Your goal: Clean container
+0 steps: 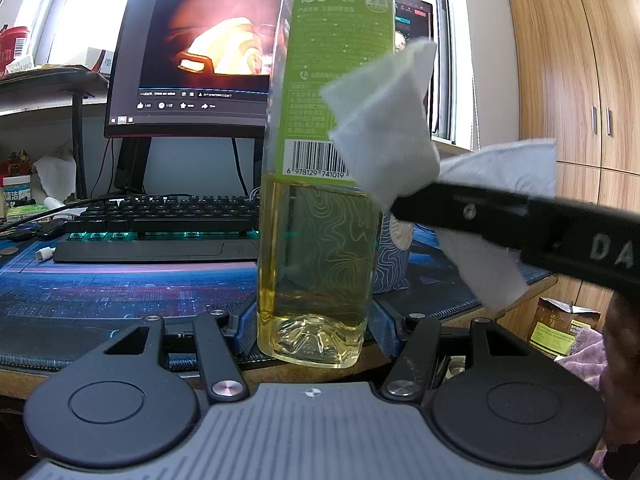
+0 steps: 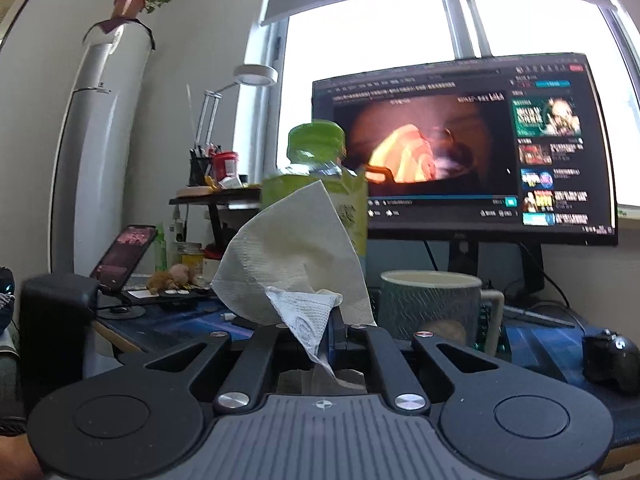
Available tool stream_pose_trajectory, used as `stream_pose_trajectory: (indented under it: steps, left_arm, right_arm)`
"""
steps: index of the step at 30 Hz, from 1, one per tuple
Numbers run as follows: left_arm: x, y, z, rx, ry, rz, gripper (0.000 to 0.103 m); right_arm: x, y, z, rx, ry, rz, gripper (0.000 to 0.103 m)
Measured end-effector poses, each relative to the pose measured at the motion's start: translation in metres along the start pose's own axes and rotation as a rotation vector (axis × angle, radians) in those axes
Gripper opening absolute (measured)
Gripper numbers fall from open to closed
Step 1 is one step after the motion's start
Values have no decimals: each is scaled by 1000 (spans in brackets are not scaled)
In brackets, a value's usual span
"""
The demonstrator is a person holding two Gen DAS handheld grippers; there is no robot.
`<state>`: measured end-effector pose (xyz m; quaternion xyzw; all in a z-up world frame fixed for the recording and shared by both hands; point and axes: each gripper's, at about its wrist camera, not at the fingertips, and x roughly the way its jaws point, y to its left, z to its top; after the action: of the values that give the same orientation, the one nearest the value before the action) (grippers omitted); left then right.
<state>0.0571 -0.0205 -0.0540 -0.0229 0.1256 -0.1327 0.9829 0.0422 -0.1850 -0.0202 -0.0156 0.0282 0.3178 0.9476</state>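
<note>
A clear bottle [image 1: 316, 184] with a green cap and green label is held upright near the front edge of the desk mat [image 1: 120, 288], its lower part filled with yellow liquid. Its base is clamped between the blue pads of the left gripper [image 1: 312, 330], whose fingers are closed against both sides of it. A white tissue [image 1: 384, 128] is pressed against the bottle's right side, over the label and beside the barcode. The tissue is pinched in the right gripper [image 2: 326, 336], whose fingers are drawn together on it; in the right wrist view the tissue [image 2: 296, 264] is seen fanned upward in front of the bottle [image 2: 320, 176], which is partly hidden behind it. In the left wrist view the right gripper [image 1: 404, 210] is seen reaching in from the right. A patterned mug [image 2: 432, 308] stands just beside the bottle on the mat. A keyboard [image 1: 160, 220] lies behind the bottle to the left, and a monitor [image 1: 192, 52] with a video on screen is set farther back. A mouse [image 2: 612, 360] rests on the right of the mat.
</note>
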Motion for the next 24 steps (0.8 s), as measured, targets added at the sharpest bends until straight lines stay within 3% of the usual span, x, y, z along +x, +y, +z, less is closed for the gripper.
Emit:
stream_pose_trajectory:
  steps: [6, 15, 24]
  left_arm:
    - [0, -1, -1, 0, 0, 0, 61]
    - [-1, -3, -1, -2, -1, -1, 61]
    - [-3, -3, -2, -3, -3, 0, 61]
  right_arm:
    - [3, -3, -4, 3, 20, -17, 6]
    - [-5, 6, 5, -16, -22, 21, 6]
    - [2, -4, -4, 10, 16, -6, 6]
